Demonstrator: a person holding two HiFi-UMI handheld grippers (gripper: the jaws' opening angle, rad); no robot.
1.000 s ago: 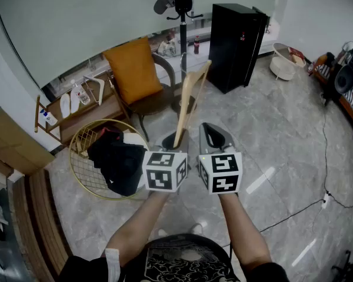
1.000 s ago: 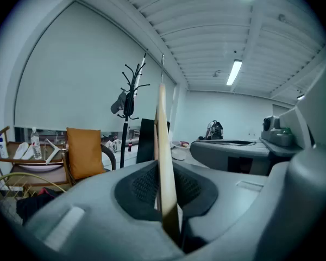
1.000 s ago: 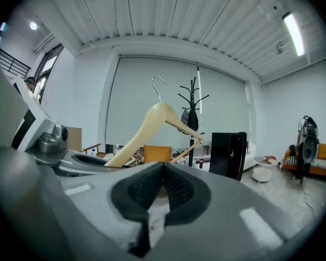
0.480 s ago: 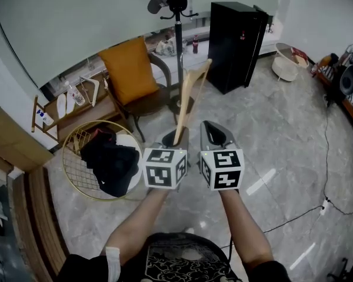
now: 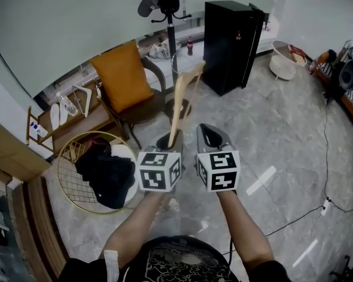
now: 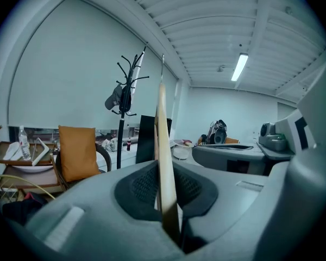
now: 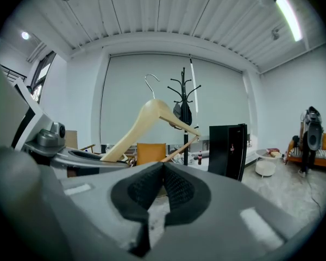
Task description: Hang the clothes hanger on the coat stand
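A pale wooden clothes hanger [image 5: 182,98] stands upright in my left gripper [image 5: 169,143], whose jaws are shut on its lower arm. In the left gripper view the hanger [image 6: 162,145] shows edge-on between the dark pads, its metal hook at the top. My right gripper [image 5: 210,135] is beside the left, shut with nothing in it; its pads [image 7: 176,186] meet. From the right gripper view the hanger [image 7: 146,118] shows side-on. The black coat stand [image 5: 172,34] rises ahead by the wall, with a cap and a dark garment on its top; it also shows as coat stand [image 6: 121,129] and coat stand [image 7: 185,118].
A chair with an orange cushion [image 5: 120,75] stands left of the stand's foot. A gold wire basket [image 5: 67,178] with dark clothes sits on the floor at the left. A black cabinet [image 5: 232,37] is right of the stand. A cable [image 5: 326,157] runs along the floor at right.
The room has slid leftward in the head view, and the coat stand's top now sits more to the left. Both grippers keep their pose, the hanger still in the left one.
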